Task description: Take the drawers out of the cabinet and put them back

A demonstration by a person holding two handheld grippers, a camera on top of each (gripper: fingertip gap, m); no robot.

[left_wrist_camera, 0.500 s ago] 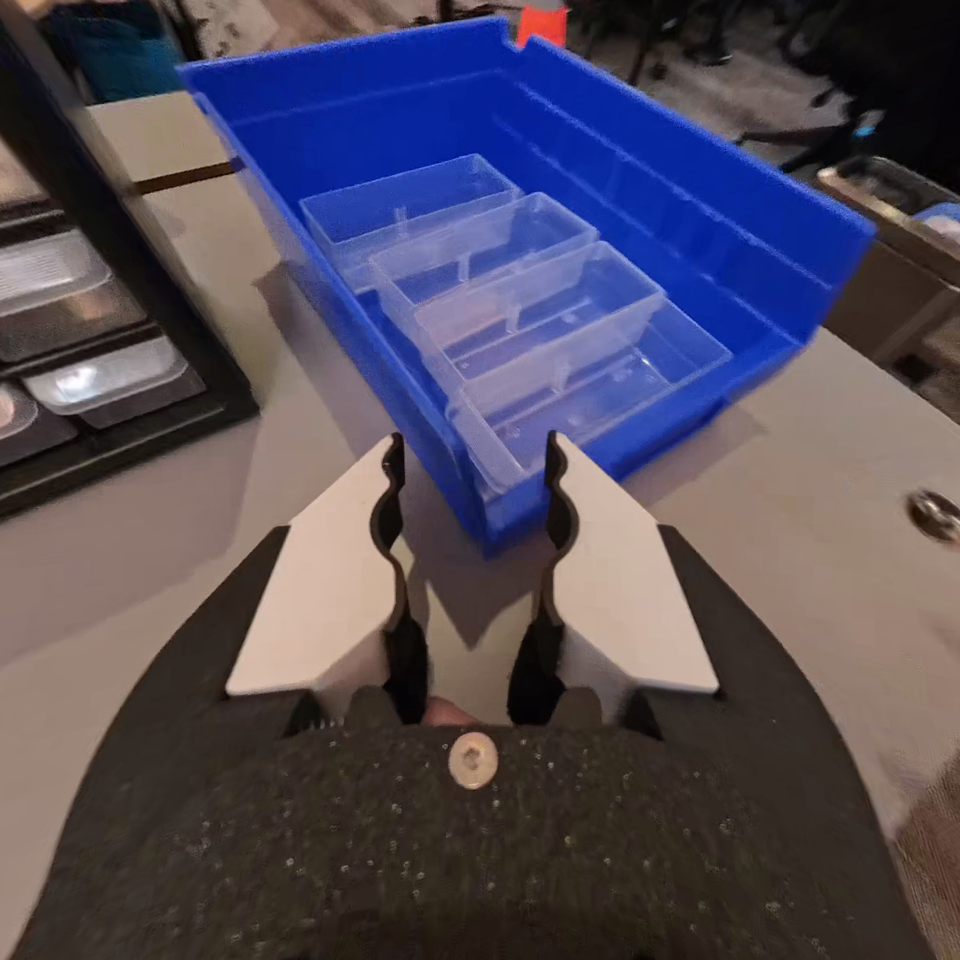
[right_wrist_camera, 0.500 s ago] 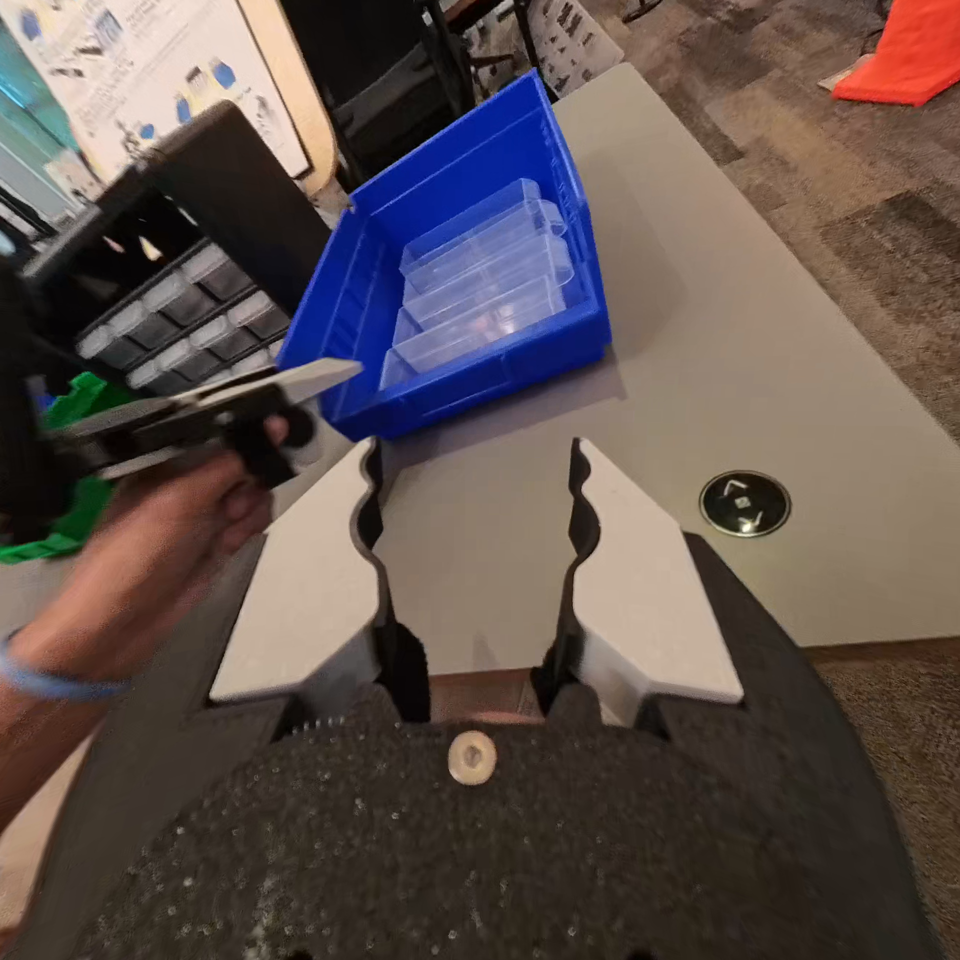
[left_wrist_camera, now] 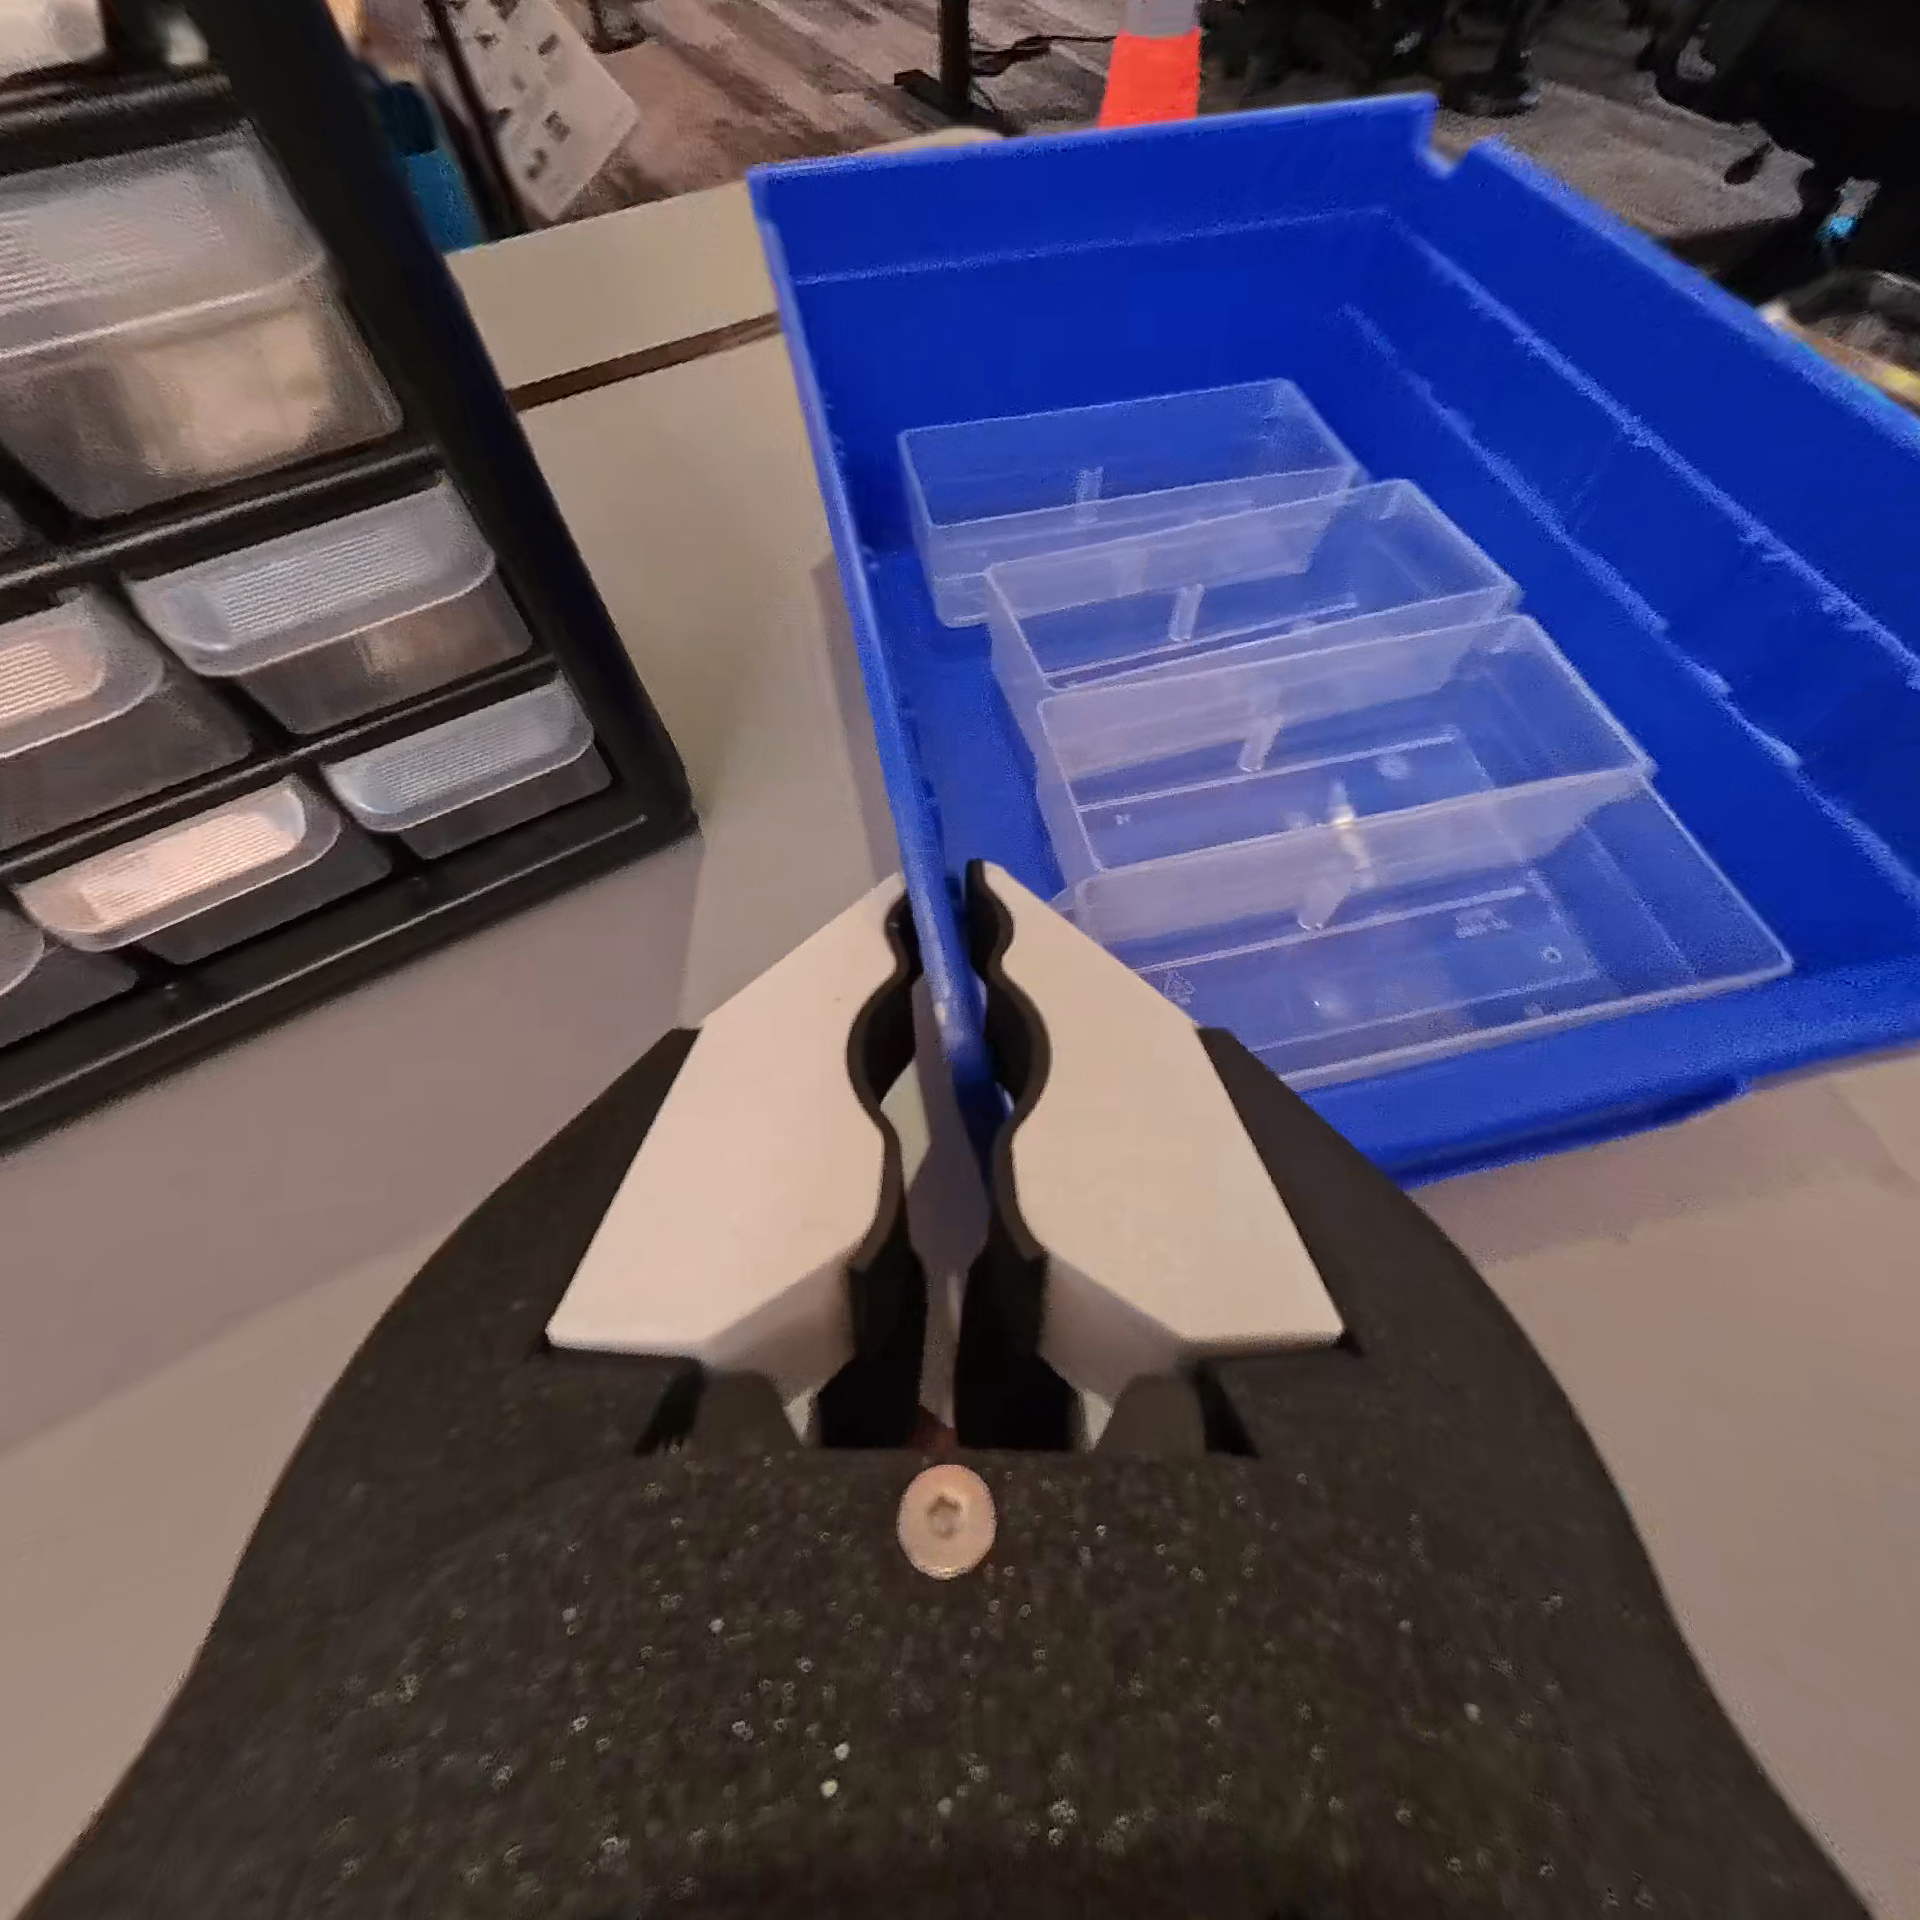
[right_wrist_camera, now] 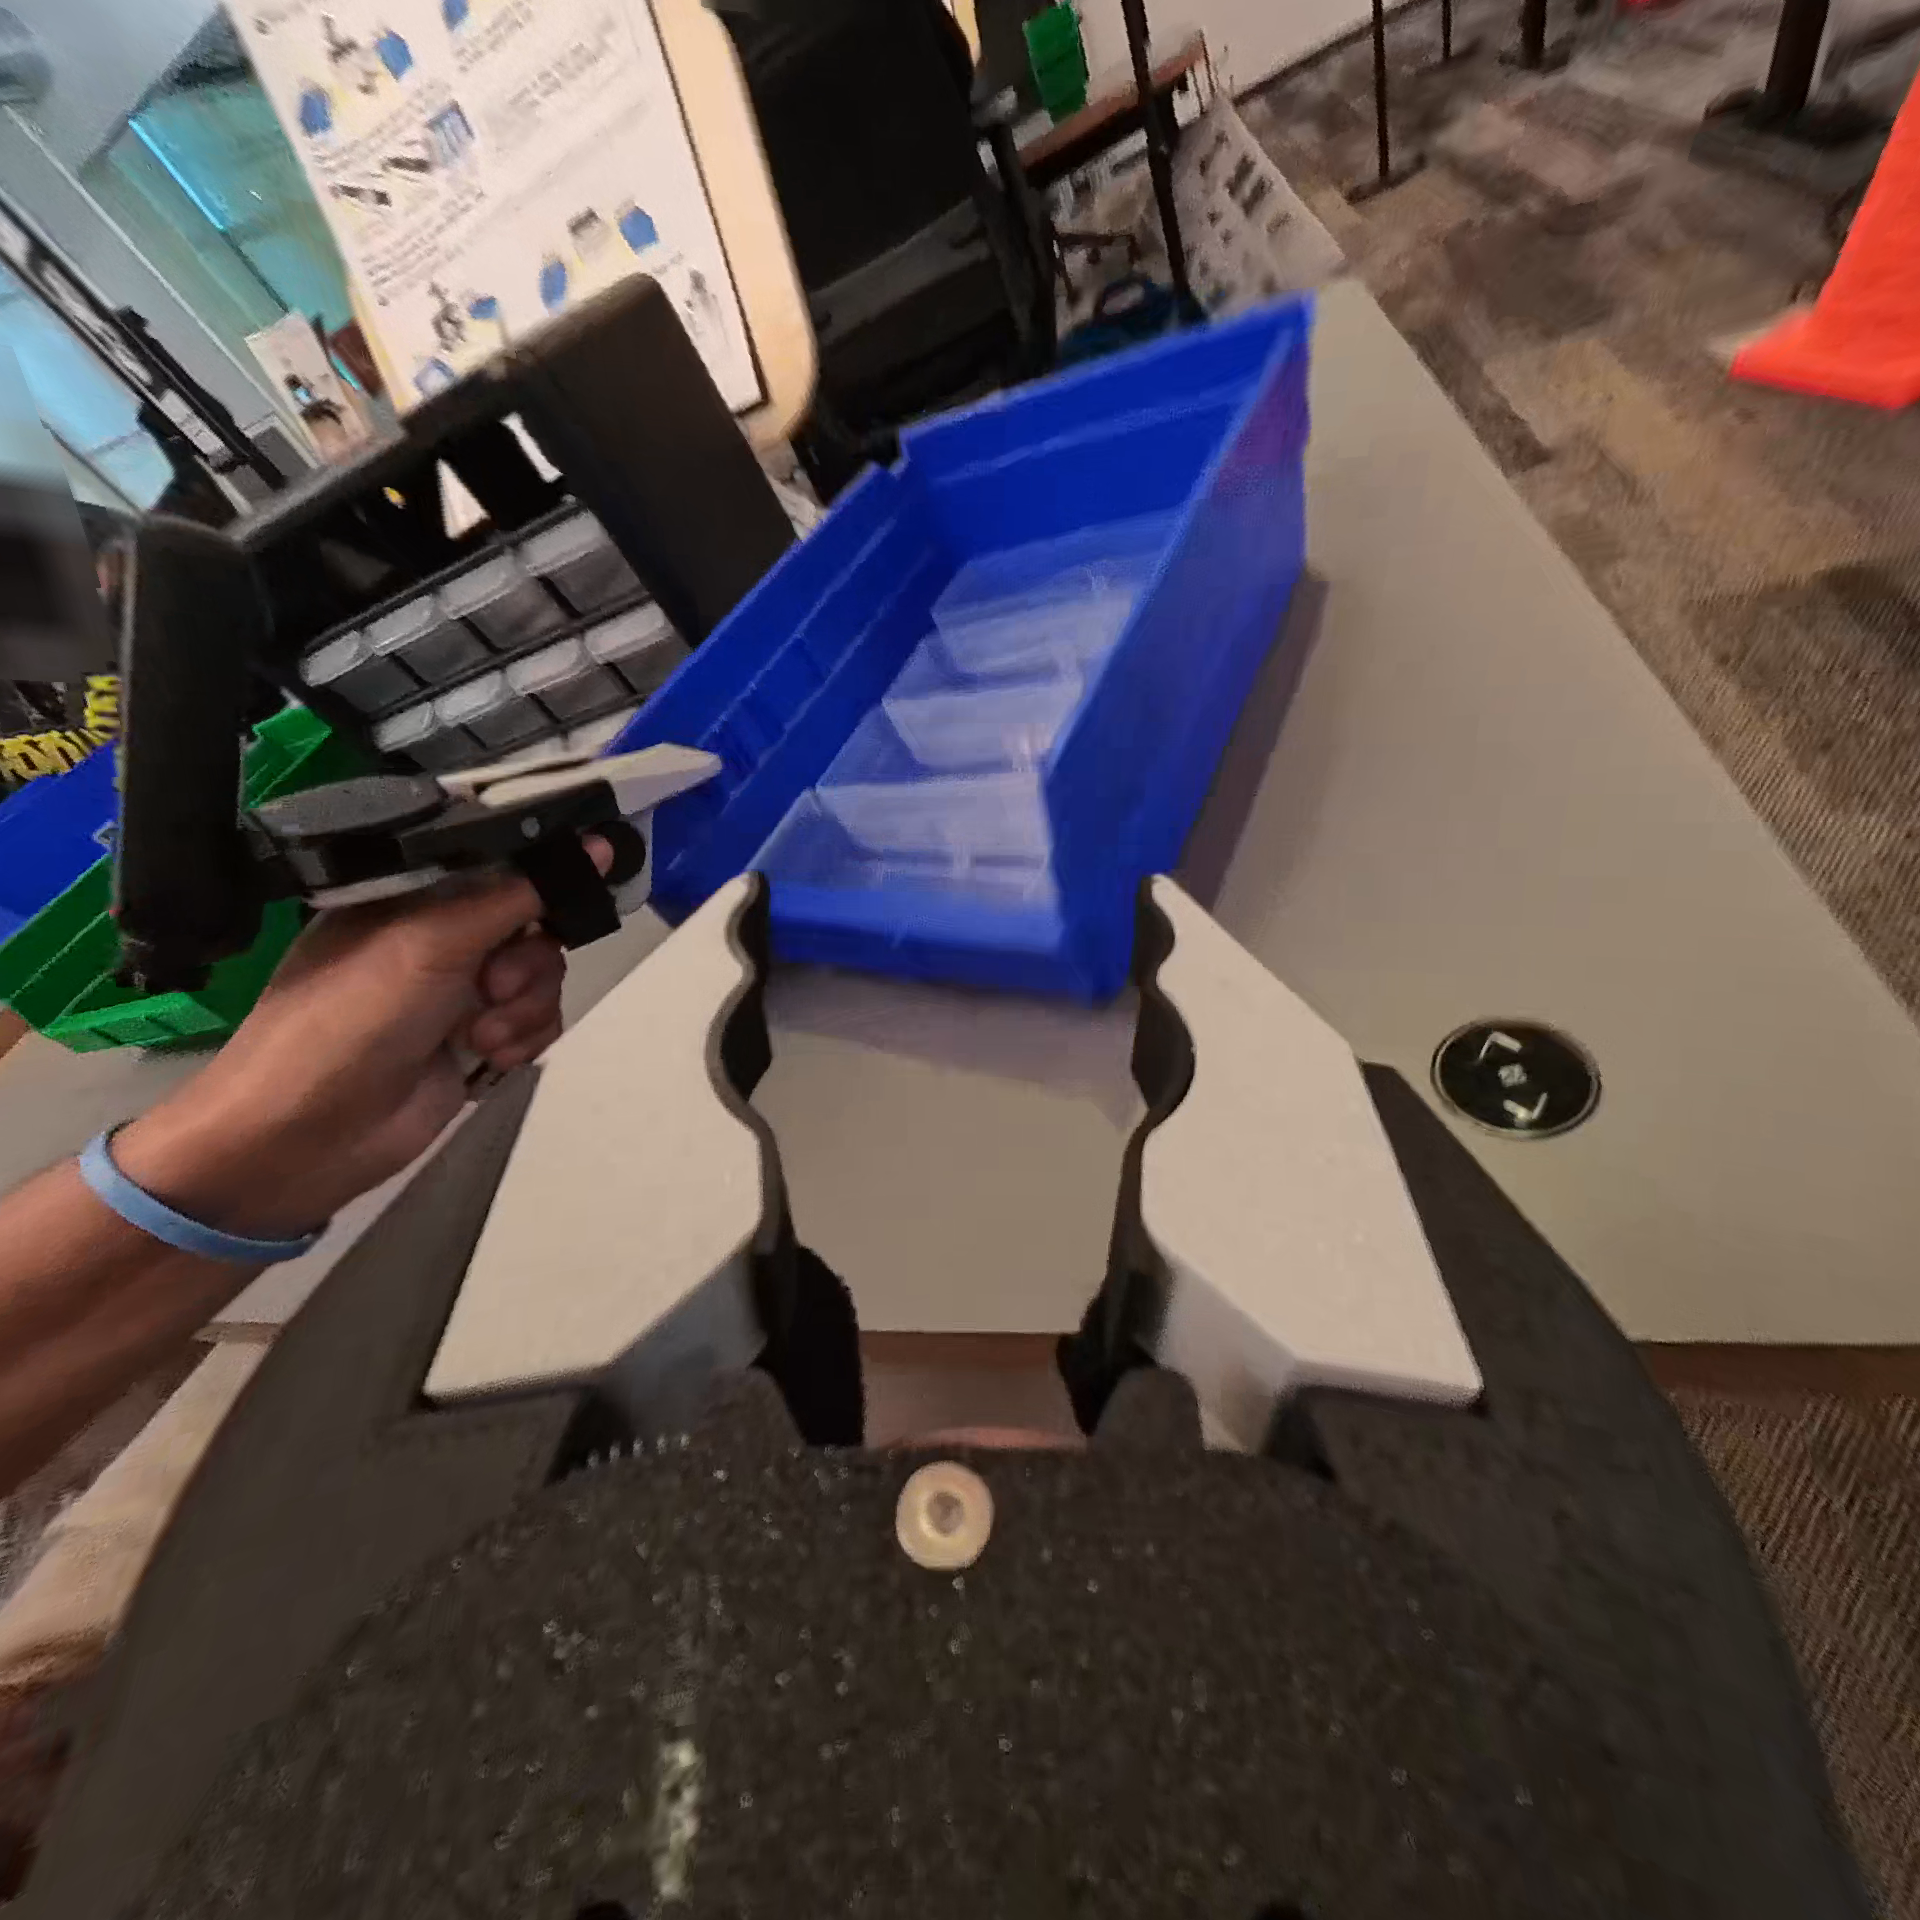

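Observation:
A blue bin (left_wrist_camera: pixel 1143 208) on the grey table holds several clear plastic drawers (left_wrist_camera: pixel 1247 644) lying side by side. A black cabinet (left_wrist_camera: pixel 343 260) with several translucent drawers still in it stands left of the bin. My left gripper (left_wrist_camera: pixel 940 883) is shut on the bin's left wall near its front corner. In the right wrist view the left gripper (right_wrist_camera: pixel 686 774) shows at that corner of the bin (right_wrist_camera: pixel 1039 436), with the cabinet (right_wrist_camera: pixel 644 416) behind it. My right gripper (right_wrist_camera: pixel 951 894) is open and empty, above the table just in front of the bin.
A round metal grommet (right_wrist_camera: pixel 1515 1077) sits in the table to the right of my right gripper. A green bin (right_wrist_camera: pixel 62 987) lies at the far left. An orange cone (right_wrist_camera: pixel 1860 312) stands on the carpet beyond the table. A hand (right_wrist_camera: pixel 395 1018) holds the left gripper.
My left gripper has moved forward and left to the bin's left wall and closed on it. The right gripper has come closer to the bin and stays open.

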